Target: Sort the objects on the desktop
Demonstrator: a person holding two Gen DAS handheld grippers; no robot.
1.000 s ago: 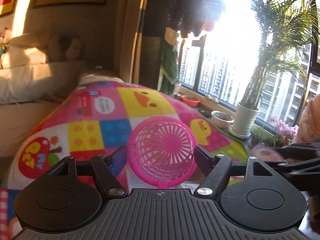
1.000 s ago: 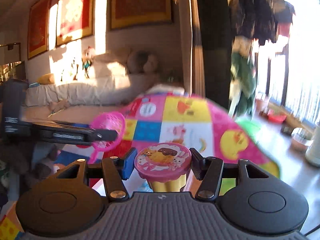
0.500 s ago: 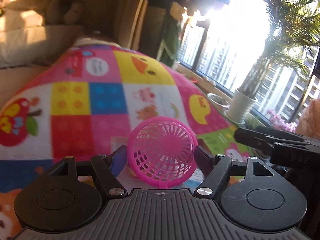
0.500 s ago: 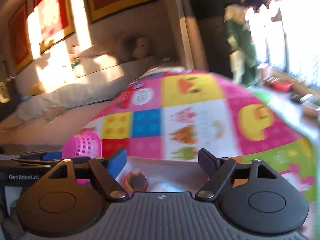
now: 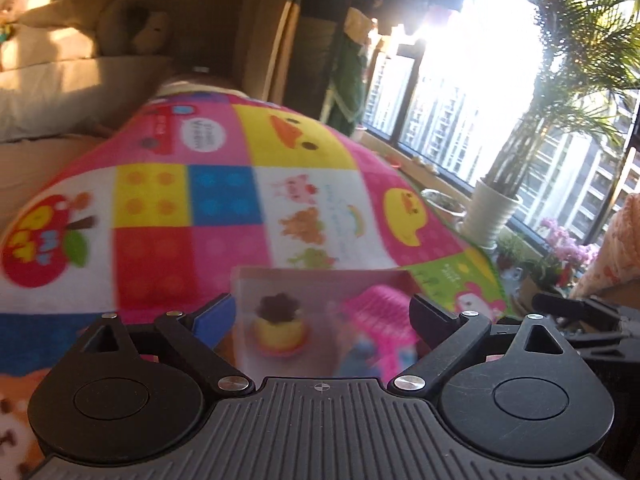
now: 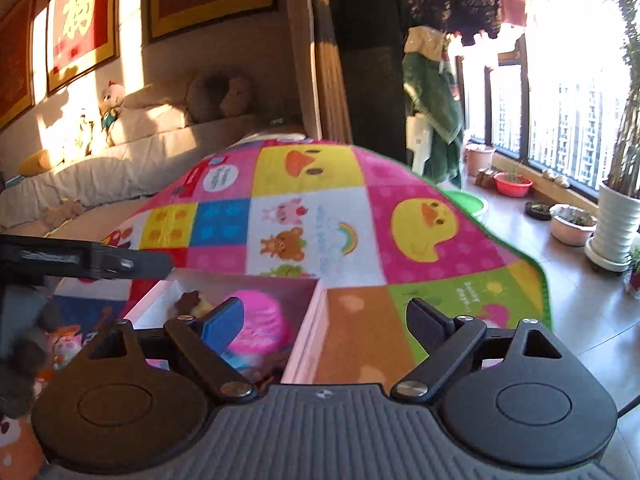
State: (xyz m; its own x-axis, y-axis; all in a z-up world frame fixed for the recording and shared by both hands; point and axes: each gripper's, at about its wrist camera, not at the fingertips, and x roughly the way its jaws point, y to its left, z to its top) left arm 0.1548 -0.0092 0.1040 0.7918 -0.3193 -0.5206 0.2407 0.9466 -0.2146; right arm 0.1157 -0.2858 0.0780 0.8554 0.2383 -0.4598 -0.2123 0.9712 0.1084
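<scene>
From my left wrist view, my left gripper (image 5: 322,314) is wide apart and carries nothing. Straight below and ahead of it is the pale pink box (image 5: 320,274), which I take as my landmark. Inside the box, on its left part, stands a small yellow cup with a dark top (image 5: 279,322). On its right part lies the pink basket (image 5: 380,314), and a blurred blue thing (image 5: 360,354) is just beside the basket, on the near side. The picture is blurred here, so I cannot tell how the basket lies. Right of the box, a part of my right gripper (image 5: 576,312) shows. The box rests on the colourful mat (image 5: 224,200).

From my right wrist view, my right gripper (image 6: 324,316) is also wide and holds nothing. The box (image 6: 310,334) is to the lower left of it, so this gripper hangs past the right wall of the box, over the mat (image 6: 312,216). The basket (image 6: 262,324) fills the middle of the box, partly behind my left finger (image 6: 222,318); the cup (image 6: 192,302) is at the far left corner. My left gripper (image 6: 132,263) reaches over the left wall of the box.

I judge that the left gripper is nearer to the box. No other loose object is visible on the mat, and nothing blocks the way.
</scene>
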